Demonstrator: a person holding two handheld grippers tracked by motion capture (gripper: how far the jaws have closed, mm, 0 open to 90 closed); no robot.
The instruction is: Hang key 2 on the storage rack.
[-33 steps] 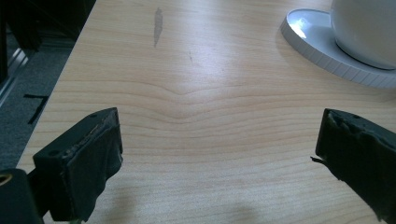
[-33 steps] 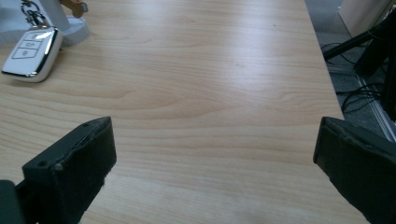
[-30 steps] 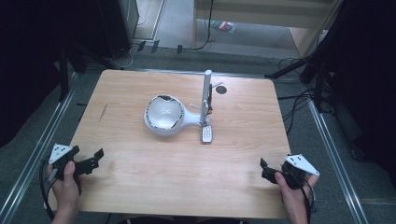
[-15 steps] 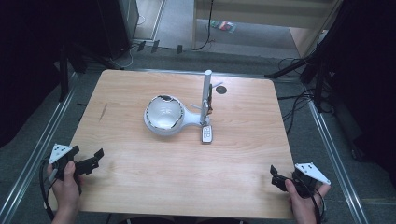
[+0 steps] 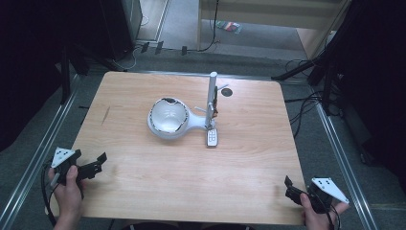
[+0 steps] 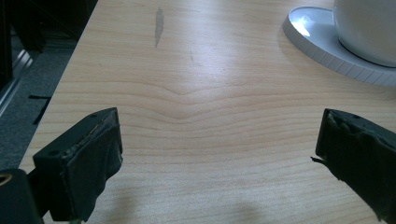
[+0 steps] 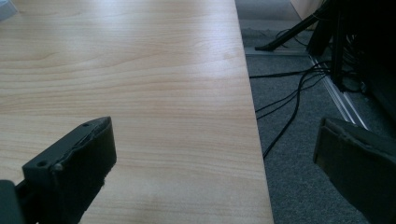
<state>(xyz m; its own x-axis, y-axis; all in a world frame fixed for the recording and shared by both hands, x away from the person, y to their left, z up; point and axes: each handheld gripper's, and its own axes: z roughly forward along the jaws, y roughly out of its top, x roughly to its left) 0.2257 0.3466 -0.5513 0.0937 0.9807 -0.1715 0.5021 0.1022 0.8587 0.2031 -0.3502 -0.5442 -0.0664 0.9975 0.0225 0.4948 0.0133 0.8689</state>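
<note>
1. Left gripper (image 5: 98, 165) rests at the table's (image 5: 191, 182) near-left edge, jaws wide apart, holding nothing.
2. Right gripper (image 5: 290, 188) at the near-right corner, also wide open, empty.
3. White lamp (image 5: 167, 120), seemingly folded, sits mid-table, well apart.

White lamp (image 6: 355, 42): the left gripper view's top and right edges are cutting off its head and round rim. Small remote (image 5: 212, 138): lying at 6 o'clock of the lamp post; its buttons are showing too small to tell. Dark round spot (image 5: 226, 92), table's 12 o'clock side: too small to identify. Right gripper (image 5: 293, 189): the holding hand (image 5: 316, 215) is running off the bottom edge.
</note>
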